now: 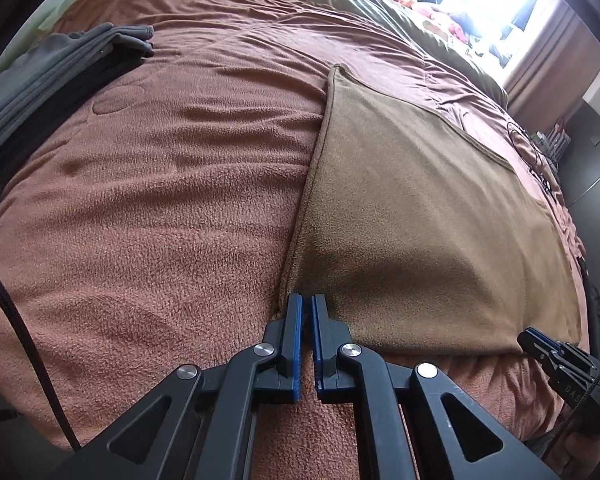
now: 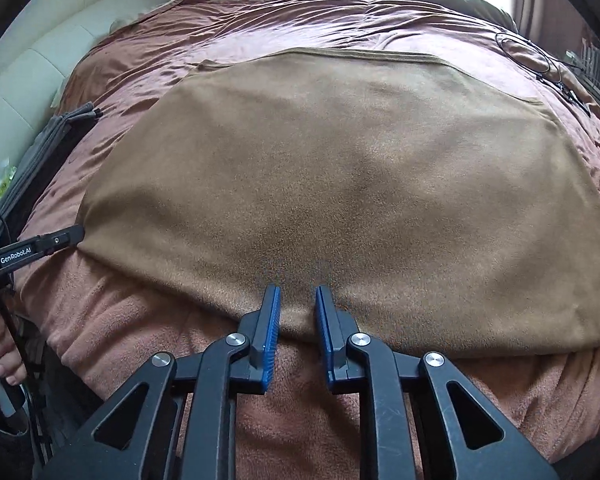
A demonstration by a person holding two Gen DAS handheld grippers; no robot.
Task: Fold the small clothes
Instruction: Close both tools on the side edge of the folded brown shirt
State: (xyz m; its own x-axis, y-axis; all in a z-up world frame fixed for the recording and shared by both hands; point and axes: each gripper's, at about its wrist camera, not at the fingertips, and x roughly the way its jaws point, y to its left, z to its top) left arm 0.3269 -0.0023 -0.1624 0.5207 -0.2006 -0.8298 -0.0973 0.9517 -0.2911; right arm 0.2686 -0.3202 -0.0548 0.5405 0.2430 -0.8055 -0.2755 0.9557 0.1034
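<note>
Here the tan cloth (image 2: 340, 184) lies flat — right claw (image 2: 297, 292) at its near edge.

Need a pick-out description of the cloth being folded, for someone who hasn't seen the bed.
Start at the bed, covered by a rust-pink fleece blanket. Lying flat on its near half is the tan cloth, a smooth rectangle with a stitched hem, both tools at its near edge. Unlike the stacked grey garments at the bed's left side, it is spread out, single and olive-brown.
</note>
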